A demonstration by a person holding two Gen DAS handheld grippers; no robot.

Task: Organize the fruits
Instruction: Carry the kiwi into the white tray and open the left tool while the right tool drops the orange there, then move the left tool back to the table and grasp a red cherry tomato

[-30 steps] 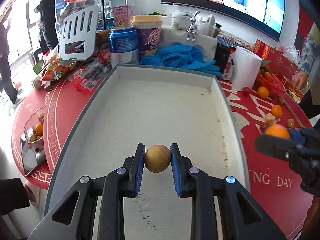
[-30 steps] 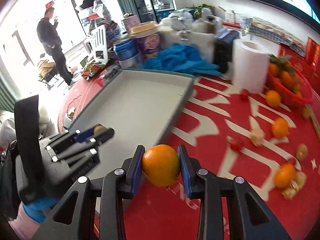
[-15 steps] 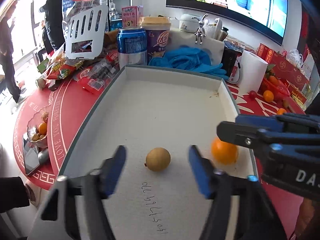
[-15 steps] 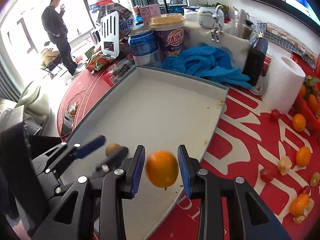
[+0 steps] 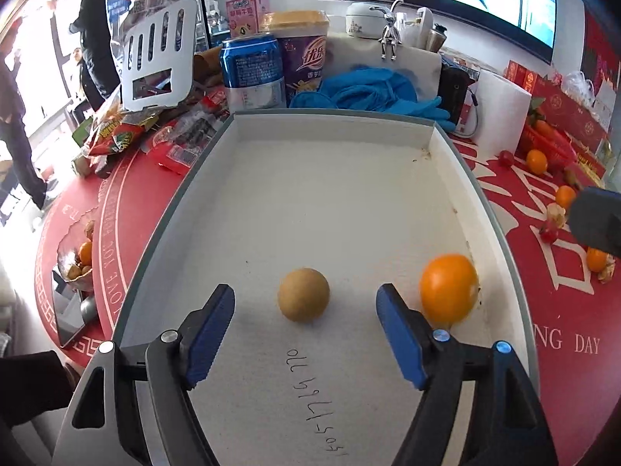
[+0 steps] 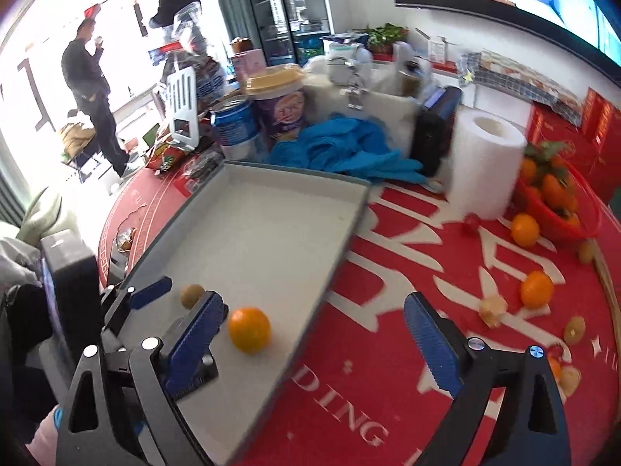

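Left gripper spread wide, empty; brown round fruit between fingers on tray floor. Right gripper gaping, empty; orange beside tray's right wall. Both look light, firm, roll-prone: grip across widest part.

The tray has a white floor with grey rims and black handwritten numerals near its front edge; in it lie a tan-brown round fruit and a bright orange. The tablecloth is red with white lettering and patterns. At the far side are crumpled bright blue gloves, a blue can, a purple cup with a yellow lid, and a white paper roll.
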